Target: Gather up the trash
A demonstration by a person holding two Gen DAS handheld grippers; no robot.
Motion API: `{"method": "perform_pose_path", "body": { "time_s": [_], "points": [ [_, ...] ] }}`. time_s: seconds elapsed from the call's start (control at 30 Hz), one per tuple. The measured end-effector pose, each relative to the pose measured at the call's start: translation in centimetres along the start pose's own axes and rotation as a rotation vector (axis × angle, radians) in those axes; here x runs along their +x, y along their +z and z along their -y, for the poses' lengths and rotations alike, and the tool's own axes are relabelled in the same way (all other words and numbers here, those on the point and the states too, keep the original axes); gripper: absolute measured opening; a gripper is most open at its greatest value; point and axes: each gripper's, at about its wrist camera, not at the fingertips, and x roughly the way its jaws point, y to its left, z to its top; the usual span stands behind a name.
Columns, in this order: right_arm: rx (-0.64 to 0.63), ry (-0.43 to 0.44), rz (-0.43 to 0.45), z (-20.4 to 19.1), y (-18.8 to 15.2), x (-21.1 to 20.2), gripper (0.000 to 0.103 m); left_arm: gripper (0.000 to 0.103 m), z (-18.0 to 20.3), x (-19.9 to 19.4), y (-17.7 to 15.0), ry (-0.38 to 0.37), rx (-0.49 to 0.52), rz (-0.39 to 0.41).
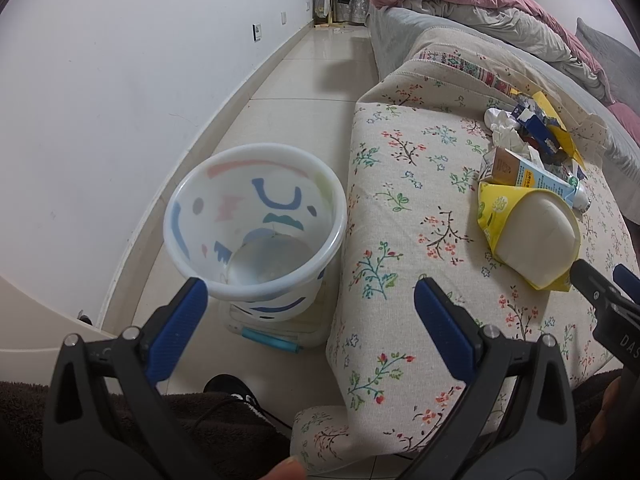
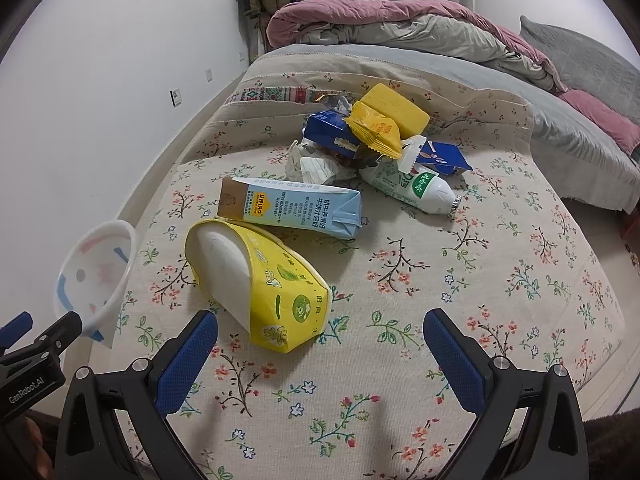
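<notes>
While both tongs stand wide open and hold nothing, the trash lies in a loose heap on a floral cloth (image 2: 460, 280) spread over a cushioned surface at the foot of a bed (image 2: 440, 52). Right tongs (image 2: 320, 344) hover over the near part of the cloth, just short of a crushed yellow cup (image 2: 276, 300) lying on its side with its white inside facing left. Just beyond the cup lies a pale blue carton (image 2: 292, 210), also on its side. Farther off is the pile: crumpled tissue (image 2: 316, 168), a dark blue carton (image 2: 328, 132), a yellow wrapper (image 2: 376, 130), a yellow sponge (image 2: 396, 106) and a white bottle (image 2: 424, 190) with a green label pointing right. Left tongs (image 1: 310, 304) hang over the cloth's left edge, beside a white bin (image 1: 256, 228) with coloured marks that stands on the tiled floor (image 1: 296, 80) below, touching or nearly touching the cloth's side. Nothing can be made out inside the bin.
</notes>
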Motion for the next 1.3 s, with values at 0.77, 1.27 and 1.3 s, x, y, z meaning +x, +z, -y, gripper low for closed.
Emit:
{"method": "perform_pose_path", "body": {
  "time_s": [0.77,1.27,1.3],
  "points": [
    [0.001,0.001,0.001,0.1,0.0,0.0,0.103,0.103,0.1,-0.1,0.1,-0.003,0.002,-0.004],
    [0.025,-0.007,0.004,1.0,0.3,-0.3,0.103,0.103,0.1,-0.1,0.0,-0.005,-0.004,-0.005],
    [0.028,-0.007,0.005,1.1,0.3,-0.3,0.103,0.103,0.1,-0.1,0.0,-0.006,-0.003,-0.006]
  ]
}}
